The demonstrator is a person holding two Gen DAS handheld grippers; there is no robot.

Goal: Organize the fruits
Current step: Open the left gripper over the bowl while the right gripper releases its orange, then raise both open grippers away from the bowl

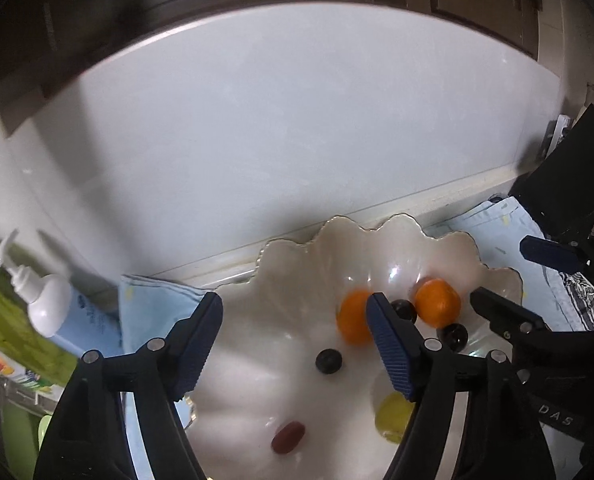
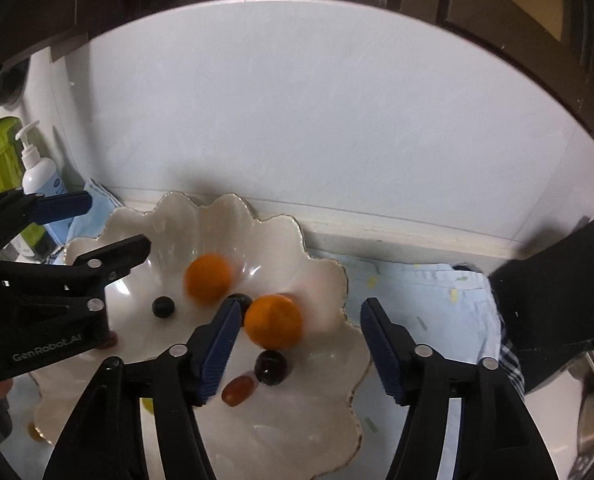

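Both hand-held grippers, left (image 1: 295, 334) and right (image 2: 299, 340), are being held wide apart and empty over the scalloped bowl (image 2: 329, 280). Two oranges (image 2: 209, 278) and dark grapes (image 2: 271, 367) are being kept inside it.

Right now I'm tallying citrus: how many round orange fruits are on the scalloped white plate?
2: one round orange fruit toward the back, another nearer the scalloped white plate's right rim. Grippers may hide more.
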